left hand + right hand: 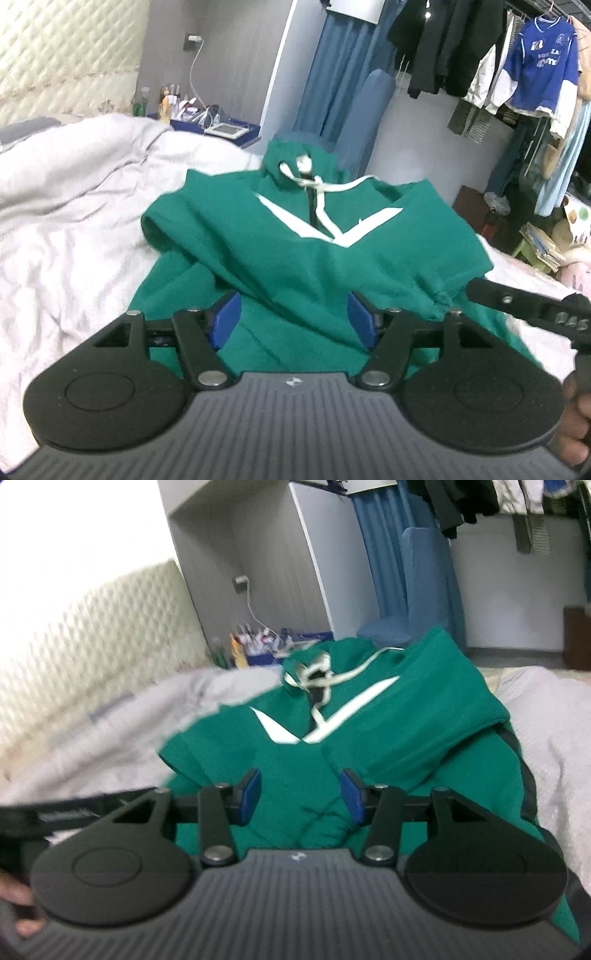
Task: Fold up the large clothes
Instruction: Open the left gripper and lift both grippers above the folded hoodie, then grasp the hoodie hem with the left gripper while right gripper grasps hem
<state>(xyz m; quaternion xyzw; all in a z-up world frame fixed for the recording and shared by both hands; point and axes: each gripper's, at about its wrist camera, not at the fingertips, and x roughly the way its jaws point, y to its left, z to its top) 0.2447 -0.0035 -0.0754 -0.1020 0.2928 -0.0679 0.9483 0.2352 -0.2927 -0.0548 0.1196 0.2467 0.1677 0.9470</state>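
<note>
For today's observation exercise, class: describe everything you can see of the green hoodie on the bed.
The green hoodie is thick, fleece-looking fabric with a white V-shaped stripe across the chest, a dark front zip and white drawstrings. It lies face up on the pale, crumpled bedding, hood away from the cameras, sleeves folded inward across the body. Neither hand-held gripper's pads are visibly pressing on it.

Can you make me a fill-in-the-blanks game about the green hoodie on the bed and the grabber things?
1. The hoodie lying on the bed is the colour ____.
2. The drawstring at its neck is ____.
3. The pads of the left hand-held gripper are the colour ____.
4. The jaws of the right hand-held gripper stand ____, with nothing pinched.

Missing words: green; white; blue; open
</note>
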